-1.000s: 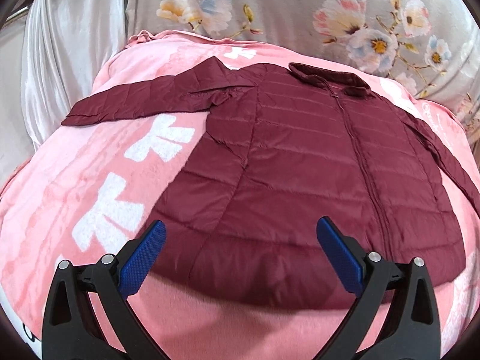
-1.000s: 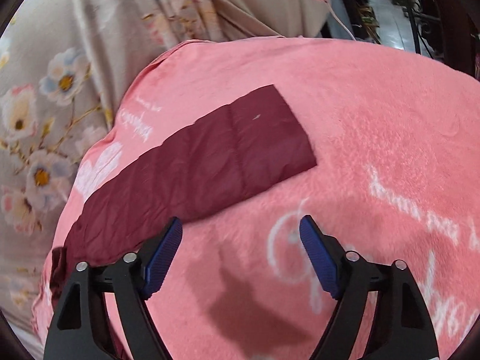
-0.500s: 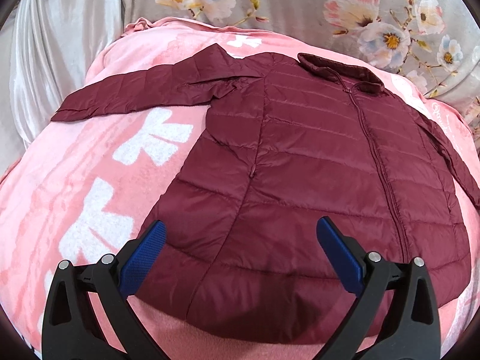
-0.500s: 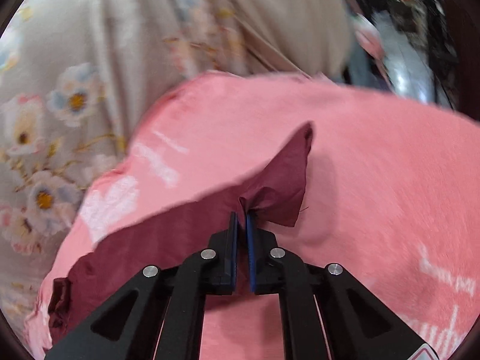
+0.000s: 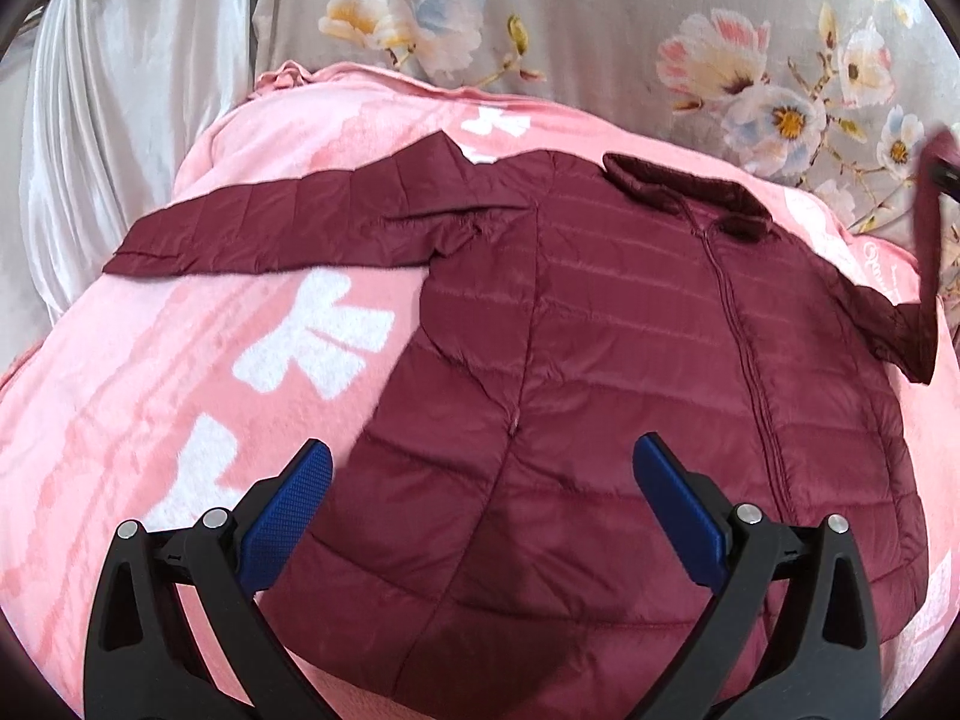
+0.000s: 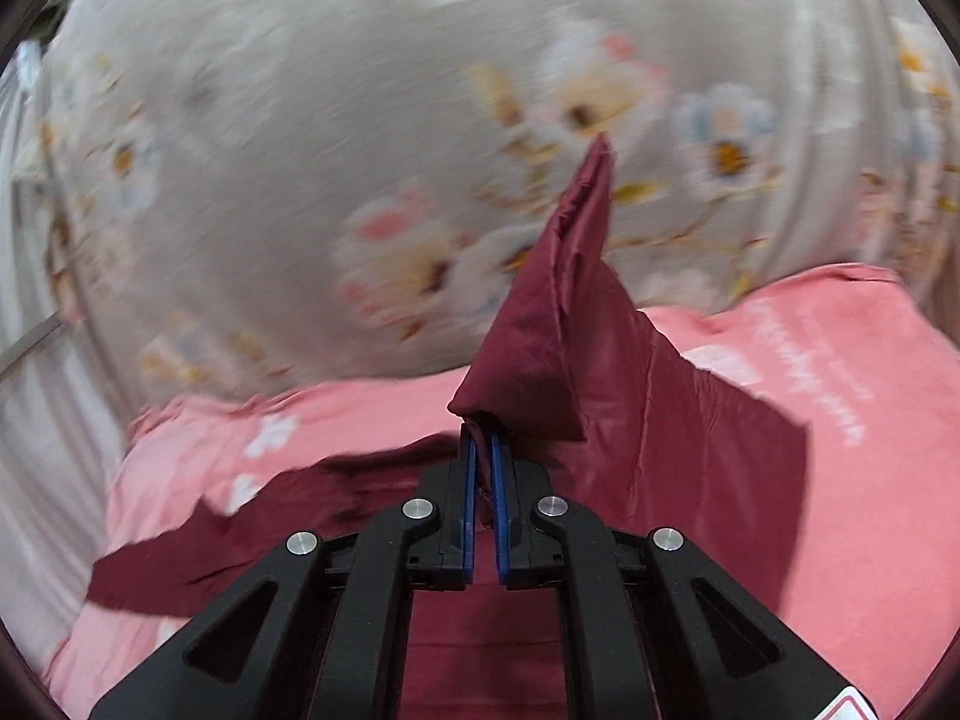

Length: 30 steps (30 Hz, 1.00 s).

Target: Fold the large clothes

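On the pink blanket [image 5: 180,360] a maroon quilted jacket [image 5: 630,360] is laid flat, front up, zipper closed, collar toward the floral sheet [image 5: 600,30]. Its right sleeve [image 6: 576,324] is pinched near the cuff between the nearly closed jaws of the right gripper [image 6: 483,450] and is lifted above the jacket. The left gripper [image 5: 480,504] is held wide open above the jacket hem, and nothing is between its pads. The thin slippery cuff may slip out if the sleeve is pulled quickly, and the body of the jacket may be dragged askew, because nothing is pinning it. Beyond the blanket, a pale satin cloth [image 5: 120,120] is draped beside the floral sheet.
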Each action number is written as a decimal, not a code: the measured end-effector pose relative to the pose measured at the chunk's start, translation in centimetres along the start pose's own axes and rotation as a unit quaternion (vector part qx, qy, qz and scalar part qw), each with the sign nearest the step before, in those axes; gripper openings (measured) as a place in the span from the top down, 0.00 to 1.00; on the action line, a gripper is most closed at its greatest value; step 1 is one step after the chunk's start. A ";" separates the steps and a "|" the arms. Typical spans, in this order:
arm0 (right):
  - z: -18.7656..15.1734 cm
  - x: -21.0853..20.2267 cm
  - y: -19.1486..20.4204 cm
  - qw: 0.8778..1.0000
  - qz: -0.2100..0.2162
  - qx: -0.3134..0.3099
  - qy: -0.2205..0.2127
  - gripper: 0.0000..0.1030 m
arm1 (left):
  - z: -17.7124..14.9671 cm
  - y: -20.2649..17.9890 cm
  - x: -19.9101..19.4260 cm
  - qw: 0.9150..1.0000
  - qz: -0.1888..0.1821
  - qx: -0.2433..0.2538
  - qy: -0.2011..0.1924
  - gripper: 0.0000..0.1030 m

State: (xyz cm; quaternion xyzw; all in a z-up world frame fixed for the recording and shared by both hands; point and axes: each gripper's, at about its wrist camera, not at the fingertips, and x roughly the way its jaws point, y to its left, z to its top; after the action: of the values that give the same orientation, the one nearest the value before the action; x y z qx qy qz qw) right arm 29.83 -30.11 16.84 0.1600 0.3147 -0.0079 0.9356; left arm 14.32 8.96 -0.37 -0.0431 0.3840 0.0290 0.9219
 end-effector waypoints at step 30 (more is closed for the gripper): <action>-19.5 12.2 16.9 0.952 0.145 -0.120 0.241 0.80 | 8.0 2.5 7.8 0.983 -0.152 -0.099 0.021 0.05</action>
State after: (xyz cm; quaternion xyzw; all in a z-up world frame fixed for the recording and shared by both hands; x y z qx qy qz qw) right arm 30.08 -7.08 -0.05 0.0871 0.5031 0.2043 0.8352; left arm 25.23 12.40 -0.45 -0.1922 0.3874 -0.0745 0.8986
